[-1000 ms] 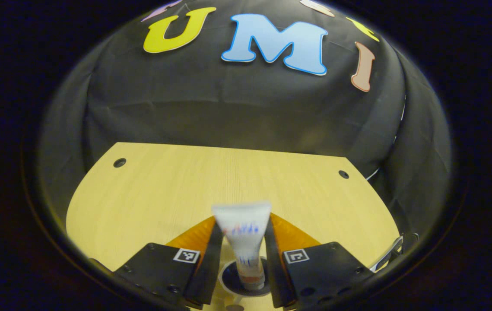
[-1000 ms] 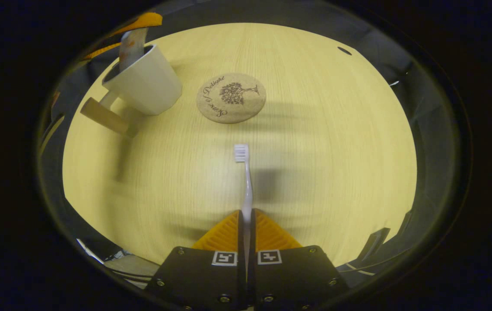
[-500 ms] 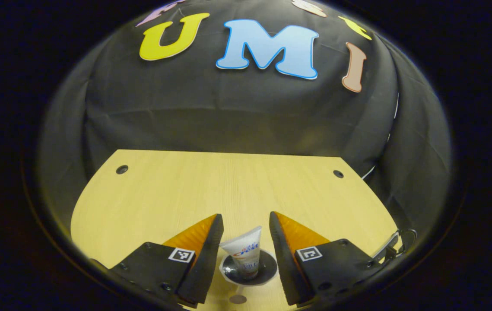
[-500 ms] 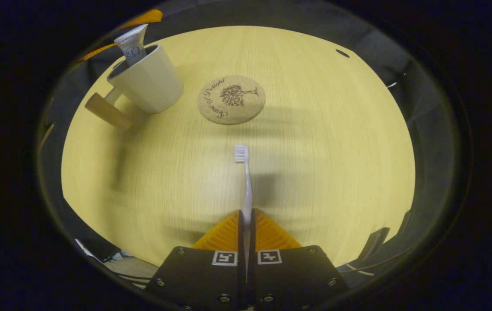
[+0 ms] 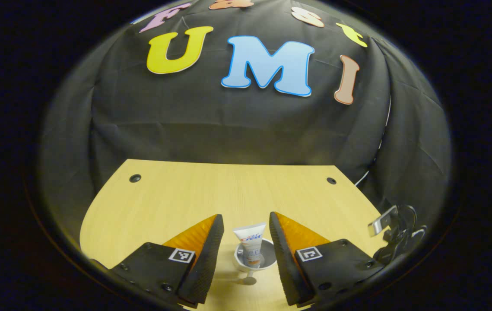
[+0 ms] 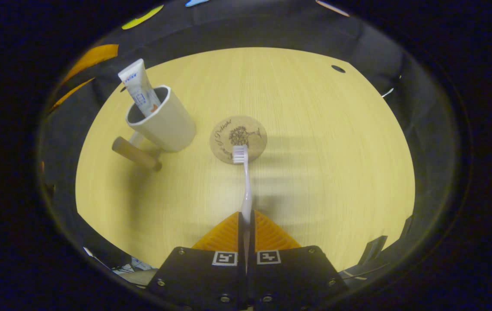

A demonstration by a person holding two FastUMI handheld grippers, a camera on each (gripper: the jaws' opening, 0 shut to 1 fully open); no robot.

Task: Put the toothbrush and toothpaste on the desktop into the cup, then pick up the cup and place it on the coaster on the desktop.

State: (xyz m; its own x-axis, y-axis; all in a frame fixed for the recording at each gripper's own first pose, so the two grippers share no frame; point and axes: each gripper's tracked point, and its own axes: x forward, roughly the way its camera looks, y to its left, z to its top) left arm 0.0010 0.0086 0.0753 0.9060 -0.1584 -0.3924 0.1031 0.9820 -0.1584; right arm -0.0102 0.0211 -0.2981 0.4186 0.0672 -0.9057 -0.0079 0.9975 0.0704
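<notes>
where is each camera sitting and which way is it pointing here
Left gripper view: rides the left gripper, above the cup, facing the desk's far edge and the cloth wall; its own fingers stand apart.
Right gripper view: rides the right gripper, looking down across the desk at the coaster; its fingers pinch the toothbrush.
Shared: the cup holding the toothpaste, and the desk.

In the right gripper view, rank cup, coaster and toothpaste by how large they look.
1. Cup, largest.
2. Coaster.
3. Toothpaste, smallest, though its lower end is hidden inside the cup.
</notes>
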